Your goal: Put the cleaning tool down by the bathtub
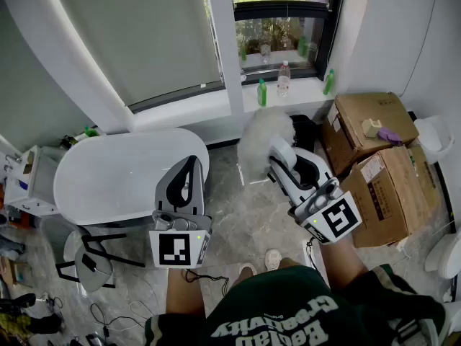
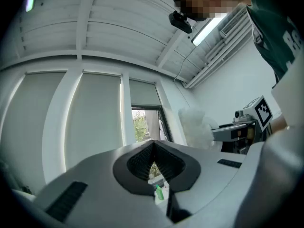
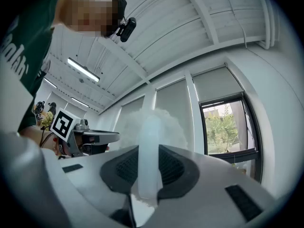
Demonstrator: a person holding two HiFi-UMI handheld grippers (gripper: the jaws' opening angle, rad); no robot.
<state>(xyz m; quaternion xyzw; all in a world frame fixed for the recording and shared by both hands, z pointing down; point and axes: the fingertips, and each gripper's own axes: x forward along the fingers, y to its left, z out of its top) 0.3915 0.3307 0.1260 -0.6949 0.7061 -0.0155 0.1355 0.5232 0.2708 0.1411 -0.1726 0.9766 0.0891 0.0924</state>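
Observation:
The cleaning tool is a fluffy white duster (image 1: 262, 144) on a pale translucent handle (image 3: 148, 161). My right gripper (image 1: 279, 156) is shut on that handle, and the fluffy head (image 3: 153, 127) sticks up just past the jaws, tilted toward the window. It hangs in the air to the right of the white oval bathtub (image 1: 119, 175), above the marble floor. My left gripper (image 1: 189, 167) is shut and holds nothing, its tips over the tub's near right rim. In the left gripper view the duster (image 2: 194, 125) and the right gripper (image 2: 239, 129) show at the right.
Stacked cardboard boxes (image 1: 378, 168) stand at the right. Two green bottles (image 1: 261, 92) and a clear bottle (image 1: 284, 79) sit on the windowsill. A black-framed stool (image 1: 90, 254) stands by the tub's near end. The person's feet (image 1: 272, 259) rest on the floor between the grippers.

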